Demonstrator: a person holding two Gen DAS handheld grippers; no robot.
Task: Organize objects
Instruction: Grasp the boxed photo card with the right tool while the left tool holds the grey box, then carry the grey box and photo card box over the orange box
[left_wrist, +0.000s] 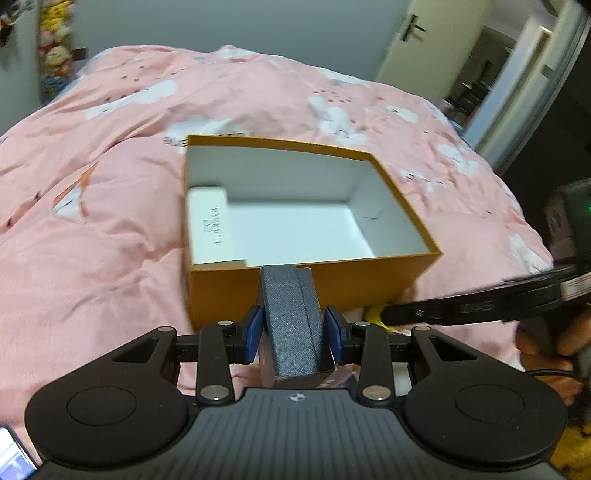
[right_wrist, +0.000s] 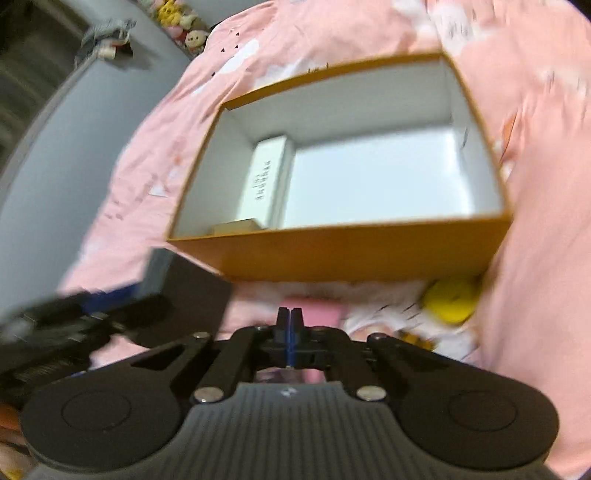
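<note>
Left gripper (left_wrist: 294, 334) has its 2 pads squeezing the grey case (left_wrist: 291, 325) mid-body just short of the orange box (left_wrist: 314, 288), looks stiff, light, grippy fabric, while the right gripper (right_wrist: 290, 317) is closed on nothing.

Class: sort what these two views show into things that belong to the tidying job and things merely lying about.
Job: orange box; grey case in left gripper; white carton inside; yellow toy; right gripper, shut.

Lying about: pink duvet; plush toys; door.
</note>
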